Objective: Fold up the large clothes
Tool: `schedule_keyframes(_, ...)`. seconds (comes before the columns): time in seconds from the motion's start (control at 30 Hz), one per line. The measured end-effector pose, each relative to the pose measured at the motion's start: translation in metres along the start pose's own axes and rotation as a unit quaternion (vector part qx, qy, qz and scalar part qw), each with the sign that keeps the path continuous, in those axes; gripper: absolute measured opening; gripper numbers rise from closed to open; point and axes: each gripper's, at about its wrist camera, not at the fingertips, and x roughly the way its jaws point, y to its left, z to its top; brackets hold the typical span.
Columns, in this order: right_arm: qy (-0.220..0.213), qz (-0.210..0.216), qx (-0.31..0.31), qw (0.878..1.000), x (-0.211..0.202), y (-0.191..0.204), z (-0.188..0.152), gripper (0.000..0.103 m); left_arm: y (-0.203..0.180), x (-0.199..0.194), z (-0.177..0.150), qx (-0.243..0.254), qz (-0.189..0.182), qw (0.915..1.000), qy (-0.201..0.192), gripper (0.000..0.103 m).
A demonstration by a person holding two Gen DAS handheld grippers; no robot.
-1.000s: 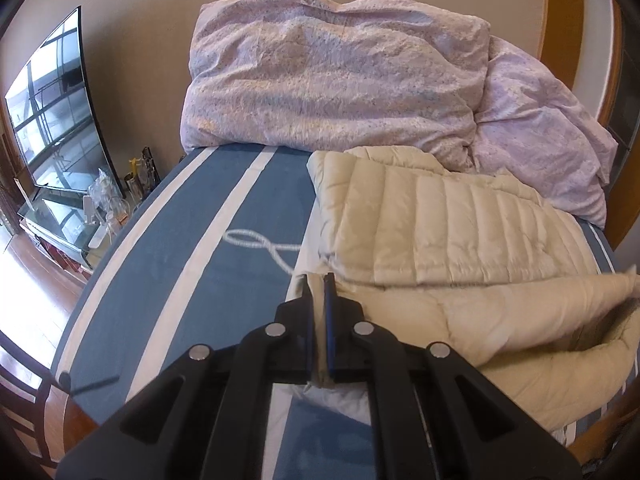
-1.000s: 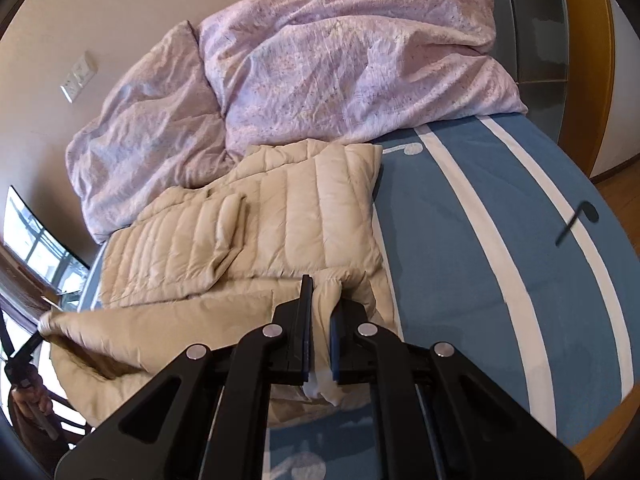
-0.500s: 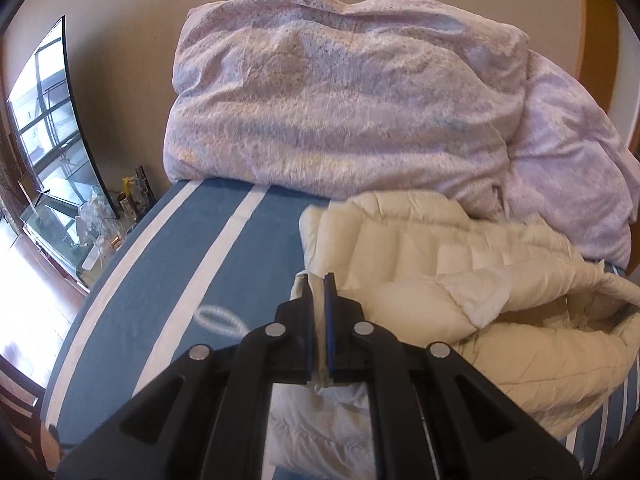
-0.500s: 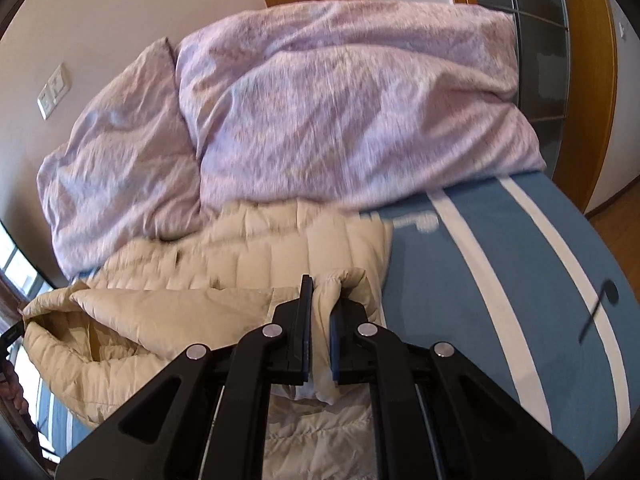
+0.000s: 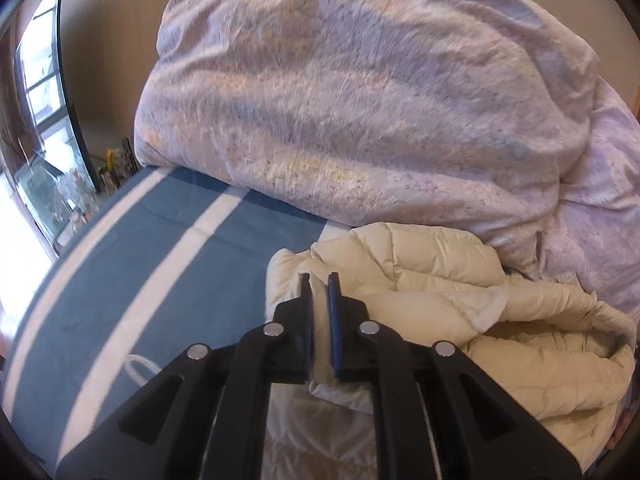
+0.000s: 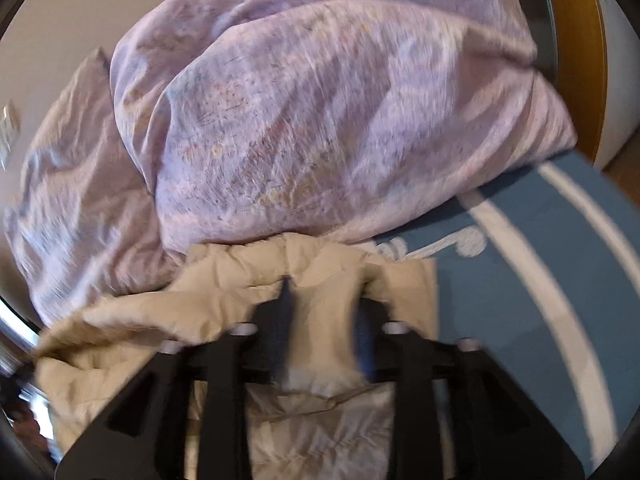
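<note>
Bed point(image 5: 132, 264) bears jacket point(image 5: 440, 280) (bunched).

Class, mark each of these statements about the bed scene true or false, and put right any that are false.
1. The left gripper is clamped on cream fabric of the puffer jacket. True.
2. The jacket is bright red. False: it is cream-beige.
3. A lilac duvet is heaped at the far end of the bed, behind the jacket. True.
4. The bedsheet is plain white. False: it is blue with white stripes.
5. The right gripper is empty, well away from the jacket. False: jacket fabric lies between its fingers, though the blurred view leaves the jaw state unclear.
</note>
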Motion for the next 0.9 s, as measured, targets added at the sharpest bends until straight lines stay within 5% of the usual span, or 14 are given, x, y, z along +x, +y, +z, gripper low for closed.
schedule_keyframes(0.03,-0.001,0.012,0.010,1.000,-0.002,-0.002,0.000,0.071,0.001,0.002,0.000,-0.007,-0.006,1.0000,-0.001,0.019)
schedule_keyframes(0.1,-0.018,0.035,0.027,0.999,-0.013,-0.006,0.003,0.075,0.004,0.000,-0.001,-0.015,-0.014,0.9998,-0.008,0.035)
schedule_keyframes(0.17,-0.043,0.036,0.017,0.998,-0.029,-0.006,0.006,0.076,0.006,-0.010,0.000,-0.016,-0.006,0.9995,-0.026,0.065)
schedule_keyframes(0.2,-0.052,0.036,0.009,0.998,-0.036,-0.005,0.006,0.076,0.008,-0.018,0.000,-0.015,-0.002,0.9991,-0.039,0.067)
schedule_keyframes(0.57,-0.058,0.002,-0.141,0.988,-0.050,0.036,-0.028,0.068,0.004,-0.055,-0.025,0.018,-0.015,0.9978,-0.063,0.081)
schedule_keyframes(0.9,-0.036,-0.088,-0.180,0.979,-0.005,0.048,-0.031,0.068,-0.036,-0.009,-0.030,0.082,0.037,0.9952,-0.038,0.081)
